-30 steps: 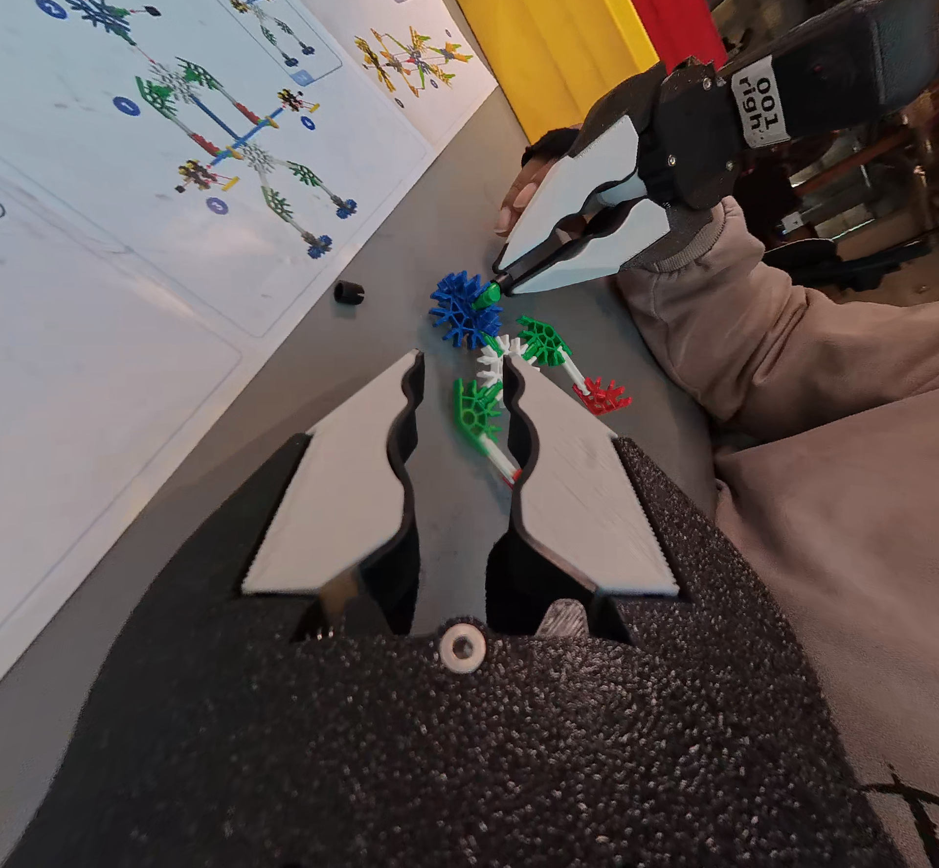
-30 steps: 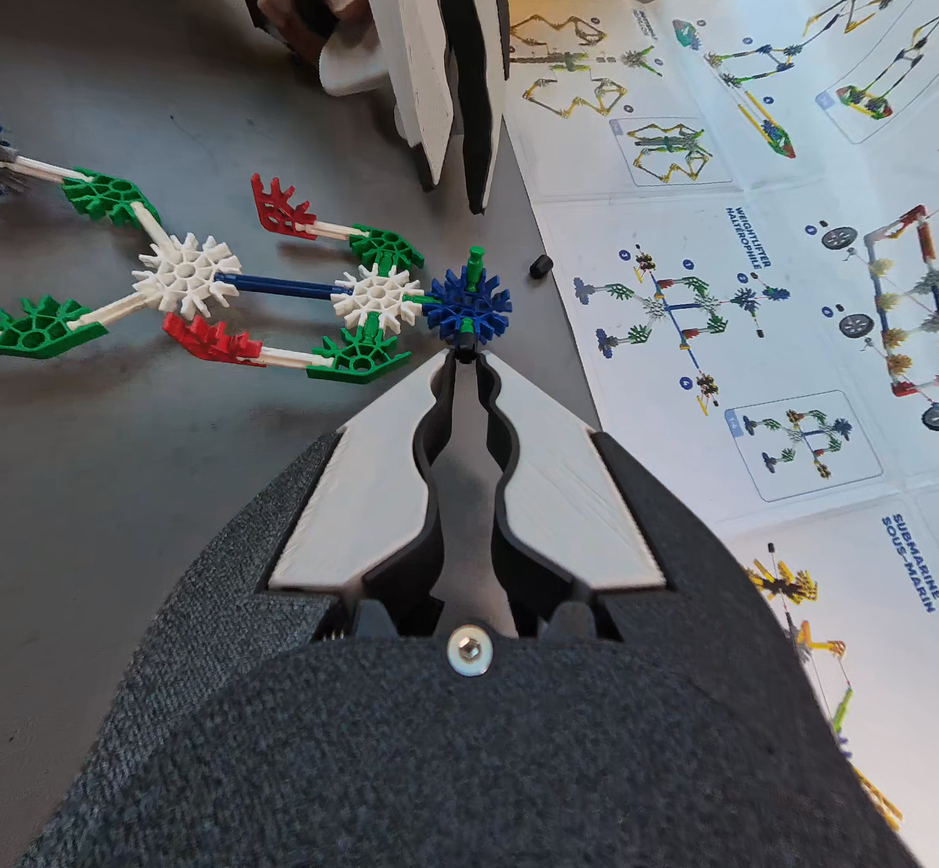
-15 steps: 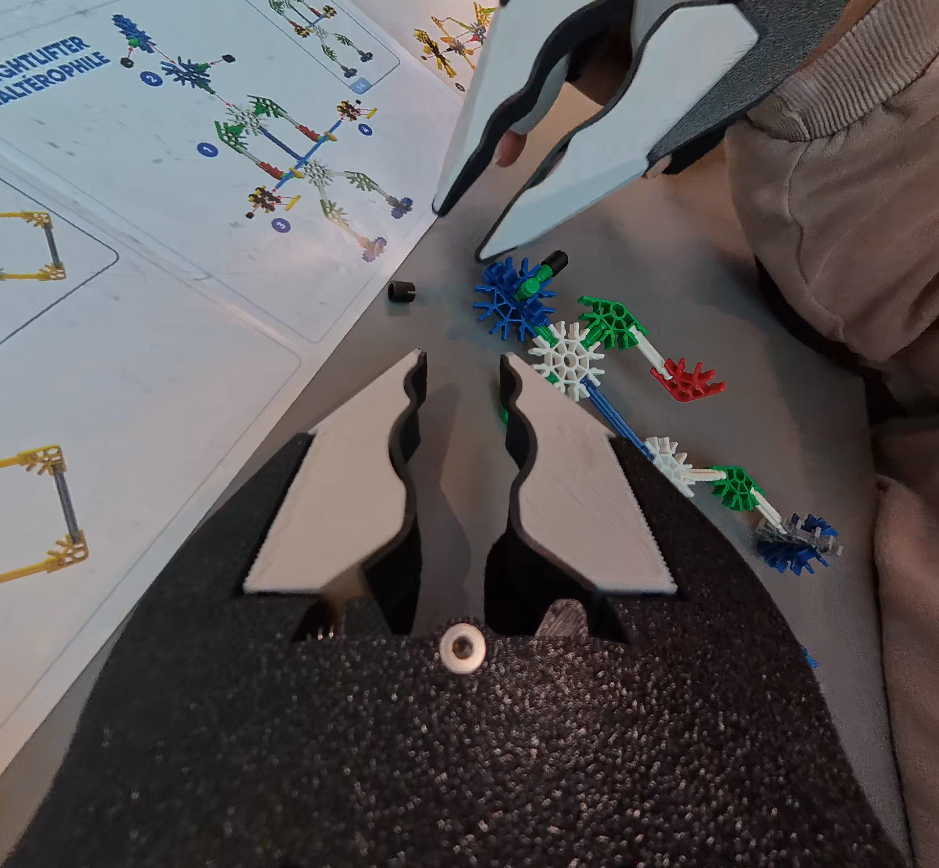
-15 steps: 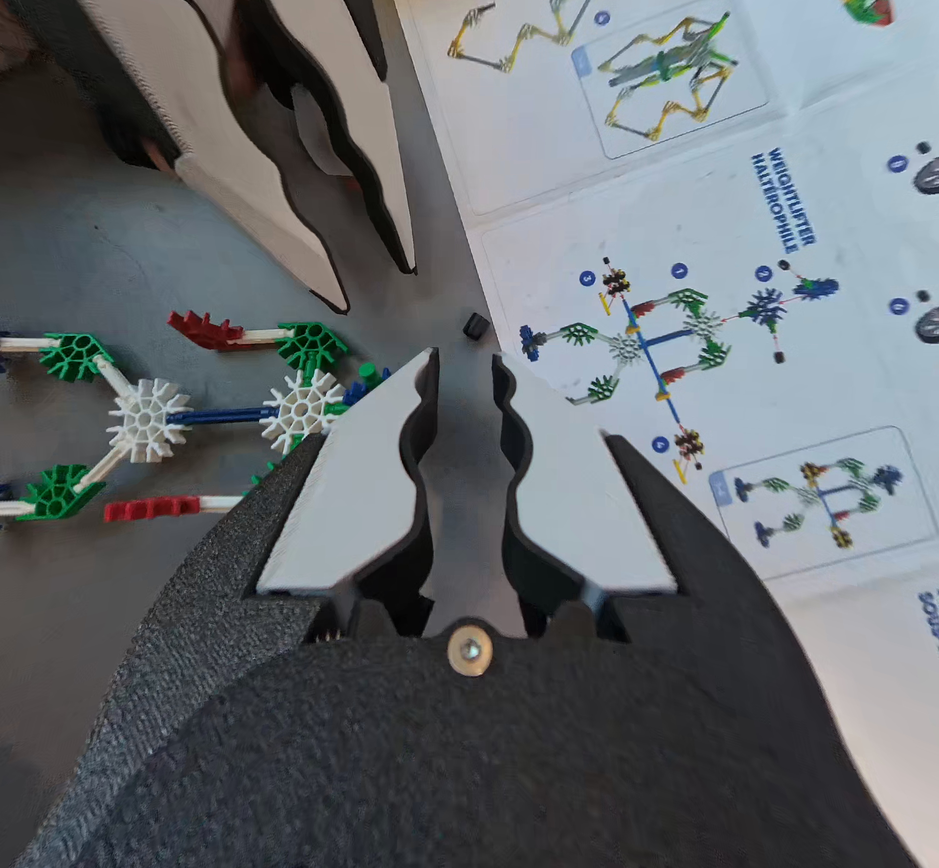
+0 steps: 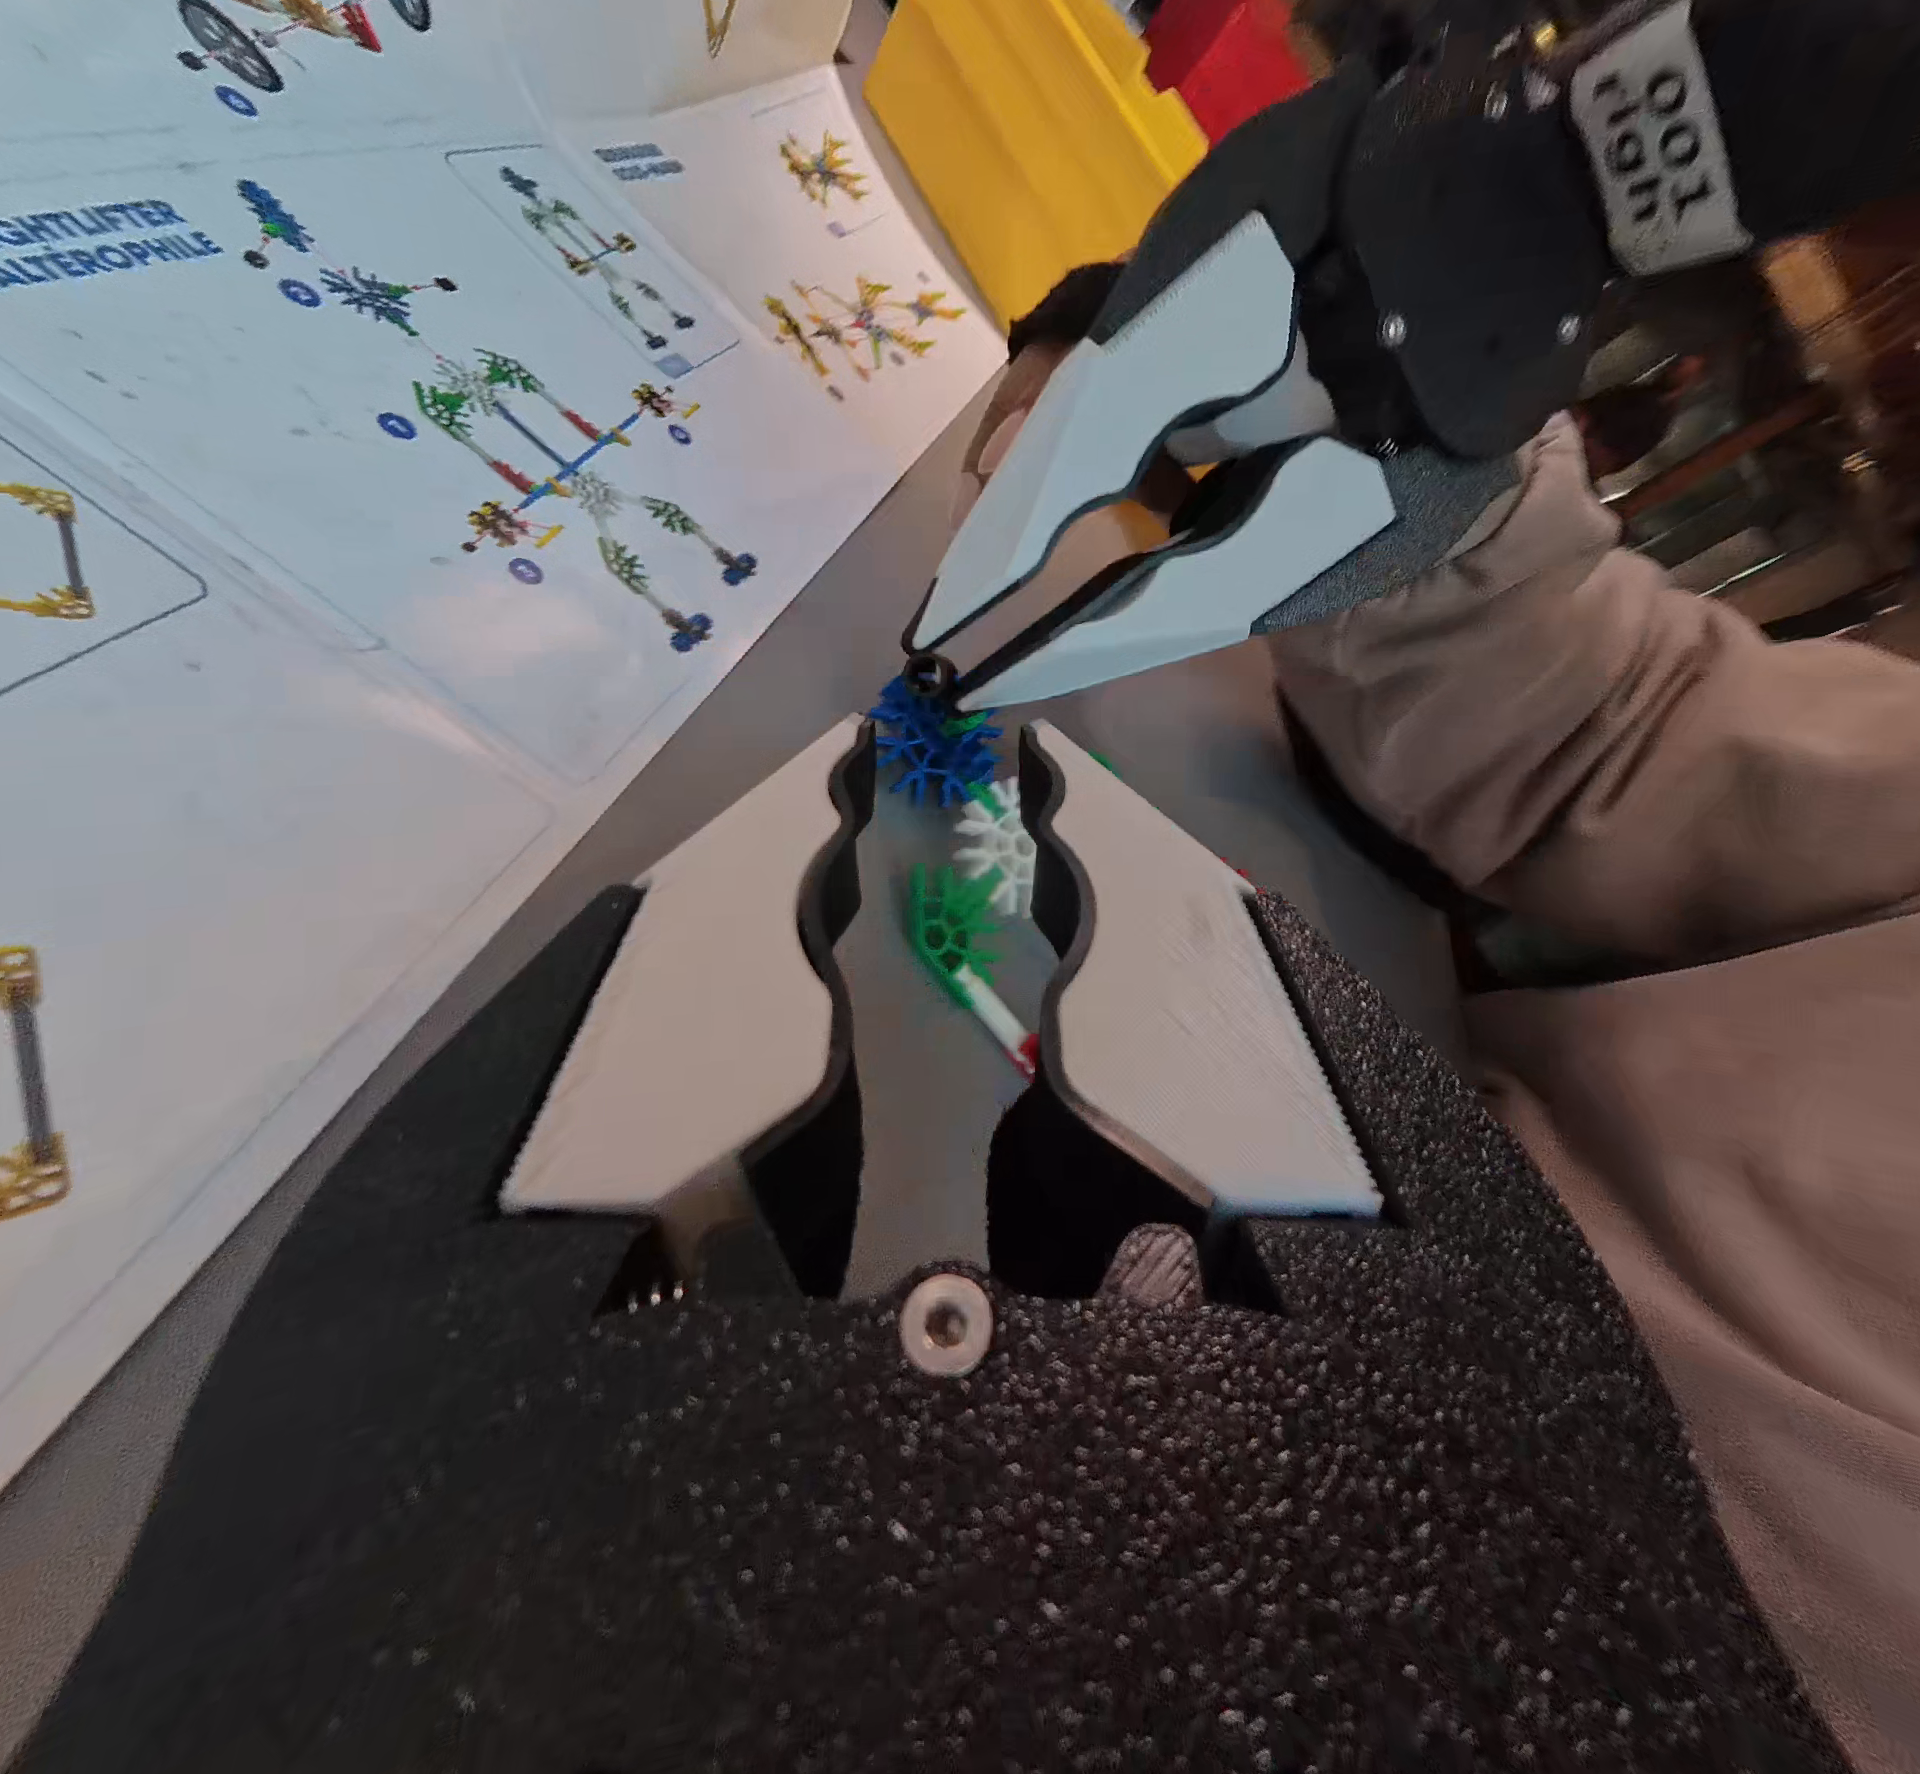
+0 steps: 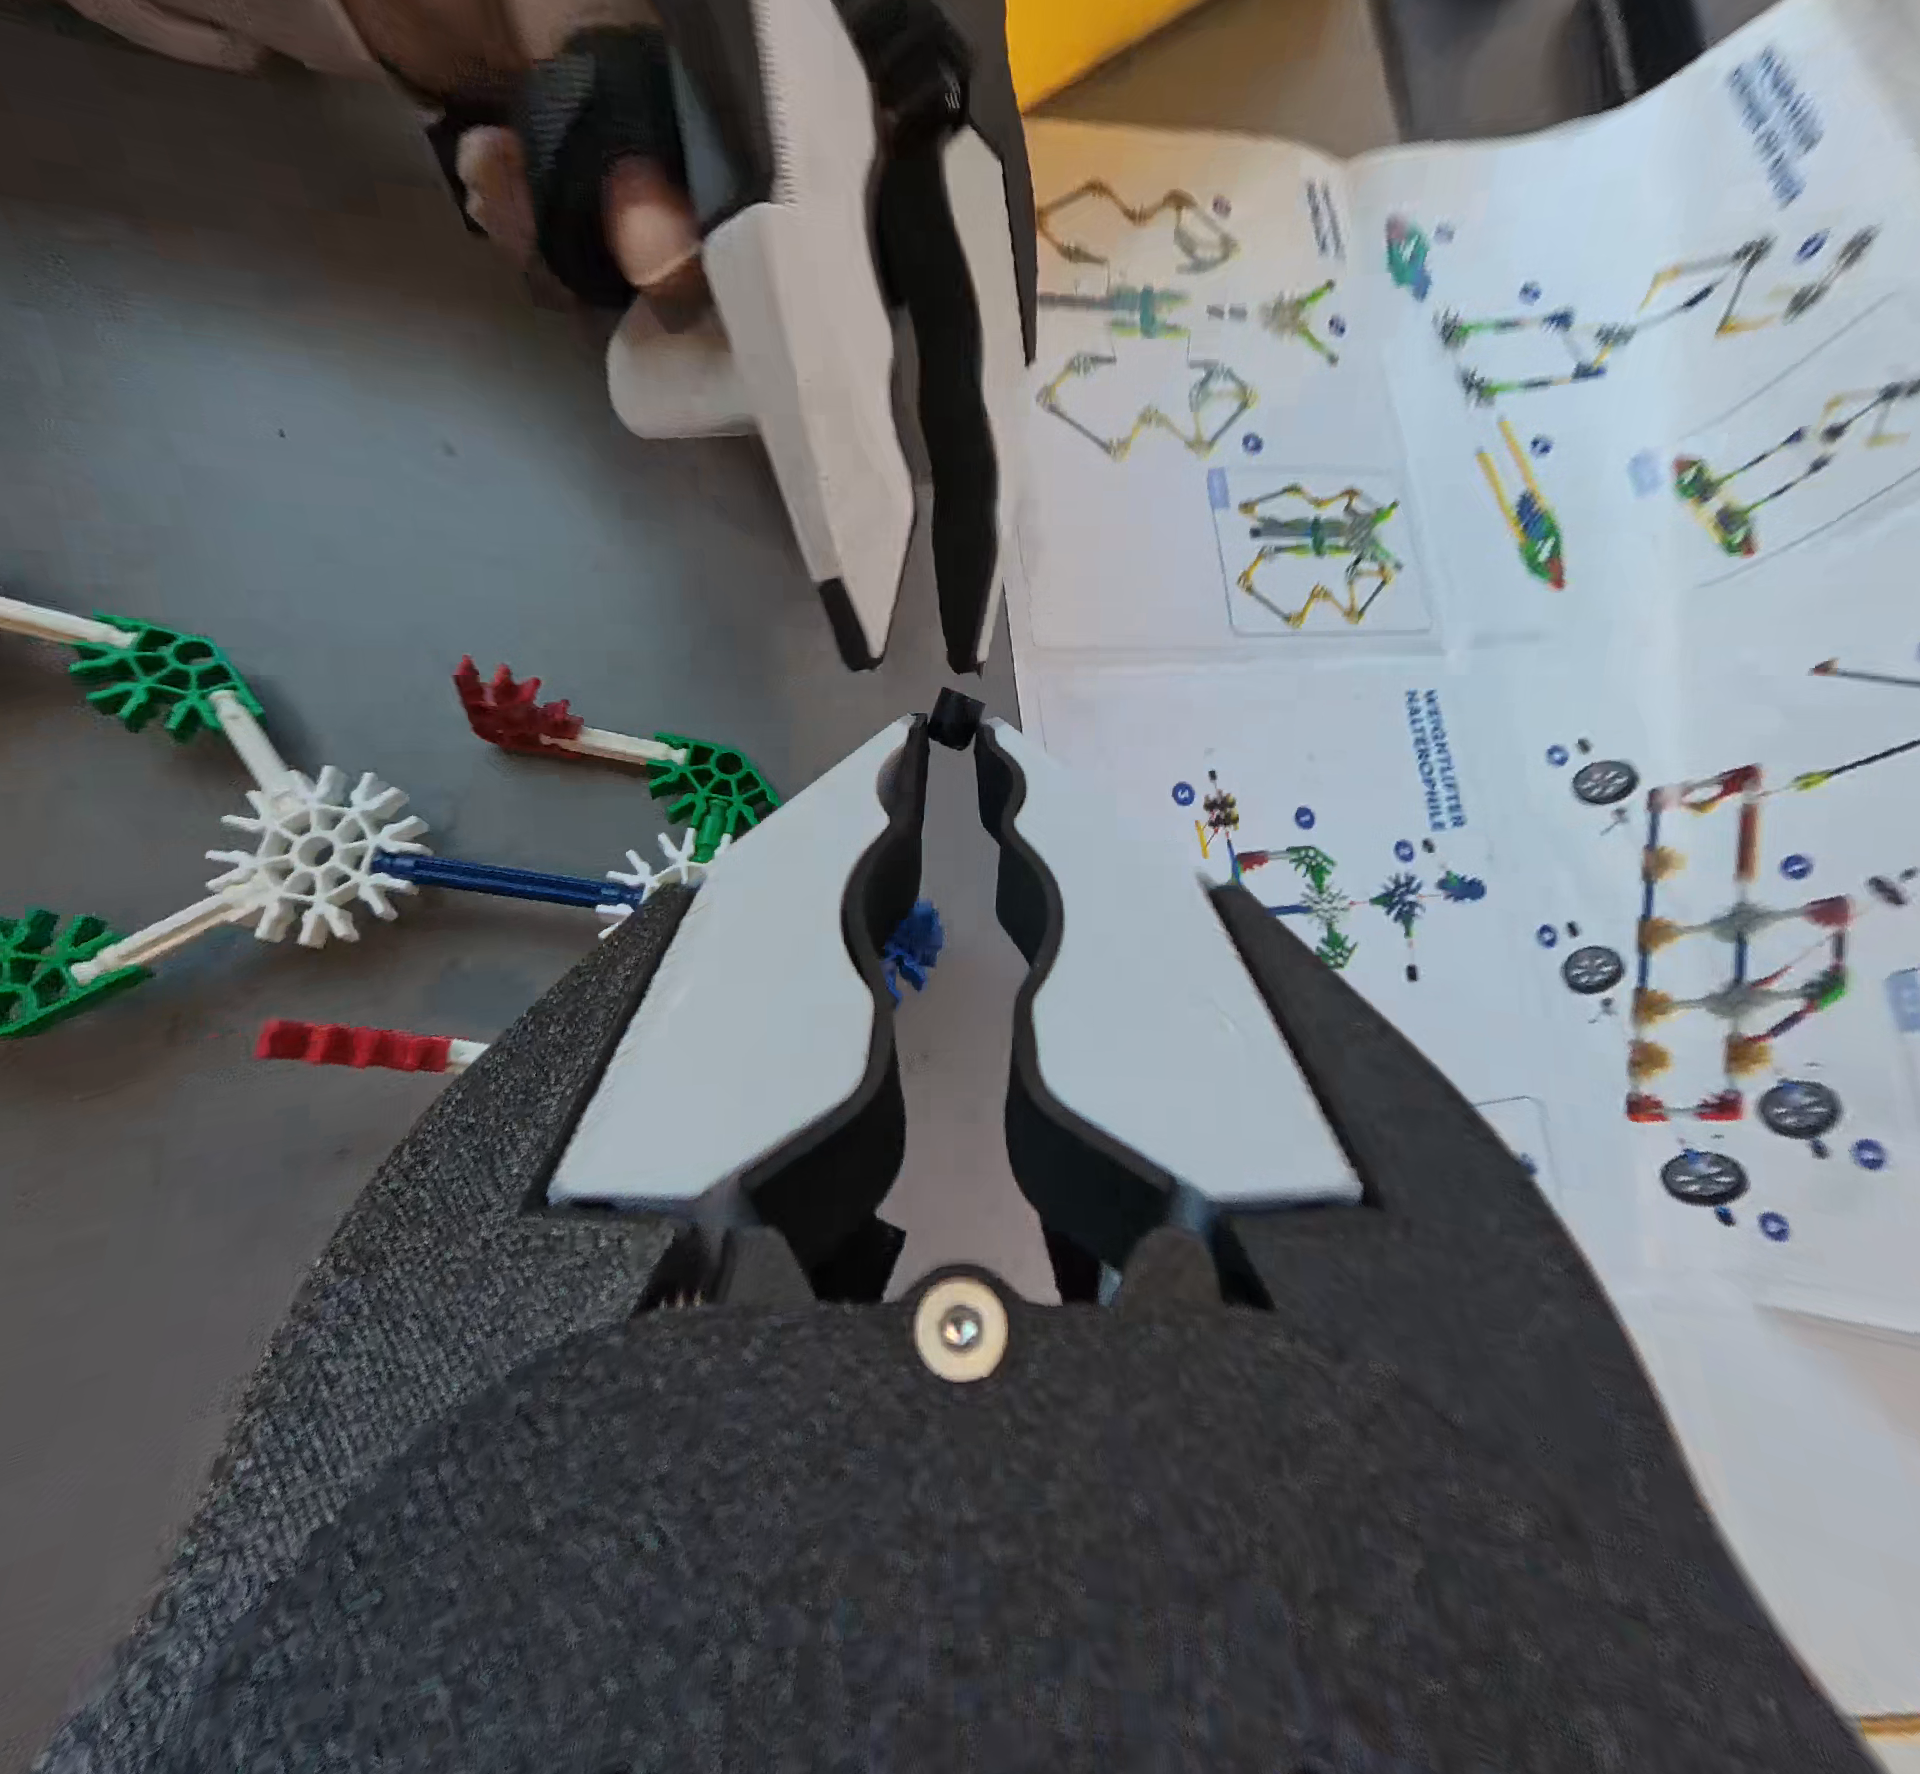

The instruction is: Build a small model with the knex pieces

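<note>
My right gripper (image 6: 951, 725) is shut on a small black cap (image 6: 954, 718) at its very tips. In the left wrist view it (image 5: 935, 677) holds the cap (image 5: 928, 675) just over the far edge of the blue snowflake connector (image 5: 930, 753). My left gripper (image 5: 945, 732) is open and low over the rod-and-connector model. The blue connector, a white snowflake (image 5: 997, 841) and a green connector (image 5: 951, 935) lie between its fingers, and the pads do not press on them. In the right wrist view its fingers (image 6: 862, 581) hang just beyond the cap.
The model's white hub (image 6: 312, 857), blue rod (image 6: 499, 877), green (image 6: 156, 670) and red (image 6: 514, 711) connectors lie on the grey table (image 6: 312, 374). A white instruction sheet (image 5: 312, 477) covers the table beside it. A yellow bin (image 5: 1018, 135) and a red bin (image 5: 1216, 31) stand behind. A person's sleeve (image 5: 1558, 737) is at the right. My two grippers' fingertips are within a few centimetres of each other.
My right gripper let go at the blue connector, opened, moved to the loose black cap by the sheet and shut on it. The cap has left the table. My left gripper stayed open.
</note>
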